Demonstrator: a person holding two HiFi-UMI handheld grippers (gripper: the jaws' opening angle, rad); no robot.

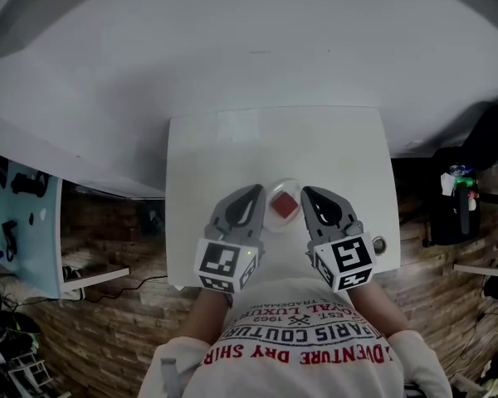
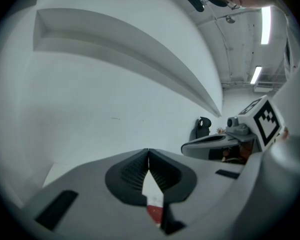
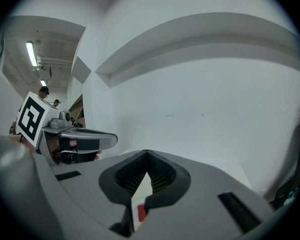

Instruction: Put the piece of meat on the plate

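Observation:
A red square piece of meat (image 1: 283, 206) lies on a small clear plate (image 1: 270, 220) near the front of the white table (image 1: 232, 139). My left gripper (image 1: 254, 191) sits just left of the plate, my right gripper (image 1: 306, 191) just right of it, and both point away from me. Each has its jaws closed tip to tip with nothing between them. In the left gripper view the shut left gripper (image 2: 148, 152) shows a sliver of meat (image 2: 155, 214) below it. The right gripper view shows the shut right gripper (image 3: 147, 154) and a bit of red meat (image 3: 141, 213).
A small round object (image 1: 379, 244) lies on the table by the right gripper's cube. A white wall rises right behind the table. A blue shelf (image 1: 25, 222) stands on the floor at left and dark gear (image 1: 461, 201) at right.

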